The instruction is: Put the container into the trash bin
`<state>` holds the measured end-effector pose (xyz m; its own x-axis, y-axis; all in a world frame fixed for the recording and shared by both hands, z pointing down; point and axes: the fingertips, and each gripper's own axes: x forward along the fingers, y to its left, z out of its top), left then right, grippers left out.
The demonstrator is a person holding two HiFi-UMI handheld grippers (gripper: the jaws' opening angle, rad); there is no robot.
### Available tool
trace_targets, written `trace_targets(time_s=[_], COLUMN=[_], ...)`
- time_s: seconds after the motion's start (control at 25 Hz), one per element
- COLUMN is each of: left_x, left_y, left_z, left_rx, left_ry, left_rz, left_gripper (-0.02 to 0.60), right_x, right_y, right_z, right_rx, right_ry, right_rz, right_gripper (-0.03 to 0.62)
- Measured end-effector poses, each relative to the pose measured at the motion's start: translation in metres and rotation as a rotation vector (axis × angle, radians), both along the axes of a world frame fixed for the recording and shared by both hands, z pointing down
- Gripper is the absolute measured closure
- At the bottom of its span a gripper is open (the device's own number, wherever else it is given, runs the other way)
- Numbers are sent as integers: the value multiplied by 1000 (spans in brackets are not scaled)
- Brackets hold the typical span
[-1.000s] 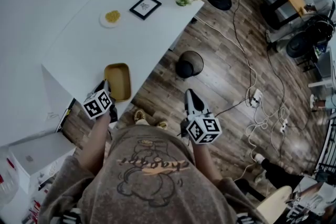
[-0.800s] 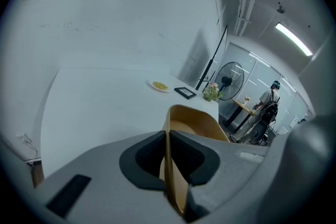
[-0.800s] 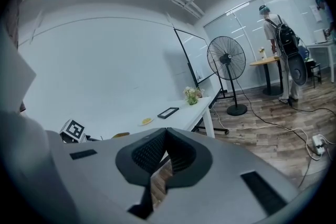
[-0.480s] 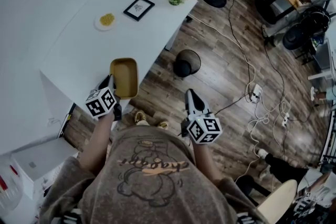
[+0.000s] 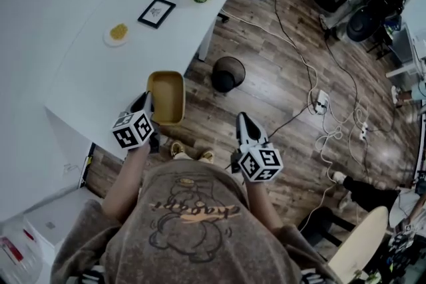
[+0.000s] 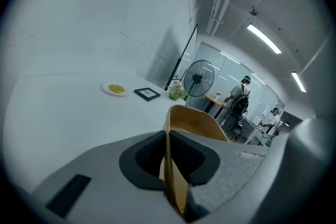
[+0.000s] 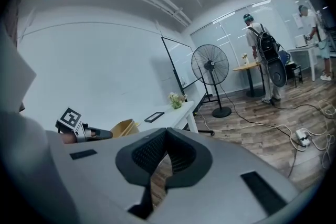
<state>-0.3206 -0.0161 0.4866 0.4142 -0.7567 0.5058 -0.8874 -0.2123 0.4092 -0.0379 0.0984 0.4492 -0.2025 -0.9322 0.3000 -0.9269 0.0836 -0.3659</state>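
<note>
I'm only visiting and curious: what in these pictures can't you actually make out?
Head view: the trash bin is too dark and small to tell if anything is inside.
Head view: the print in the picture frame is too small to read.
Head view: the yellow food on the plate is too small to name.
Left gripper view: the container has its bottom hidden behind the left gripper, shut on its wall.
</note>
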Motion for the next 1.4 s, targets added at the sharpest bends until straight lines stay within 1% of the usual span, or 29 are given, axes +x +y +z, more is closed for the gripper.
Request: trace_targets(time_s=[0.48, 0.72, 1.08, 1.4], left_x=[87, 128, 163, 177], left_y=[9, 12, 20, 33], left_z=[-22, -33, -47, -48], left_rx=[37, 50, 65, 79], left_ry=[42, 63, 87, 81], left_rz=[192, 264, 308, 281], left_gripper=[557, 557, 557, 557], right_x=[49, 70, 90, 103], right_y=[50, 68, 76, 75], right_z=[-2, 1, 0, 4], right_rx=[13, 9, 15, 24], right_ry=[5, -2, -13, -16], right_rz=[155, 208, 232, 178], right_gripper=[594, 594, 594, 594])
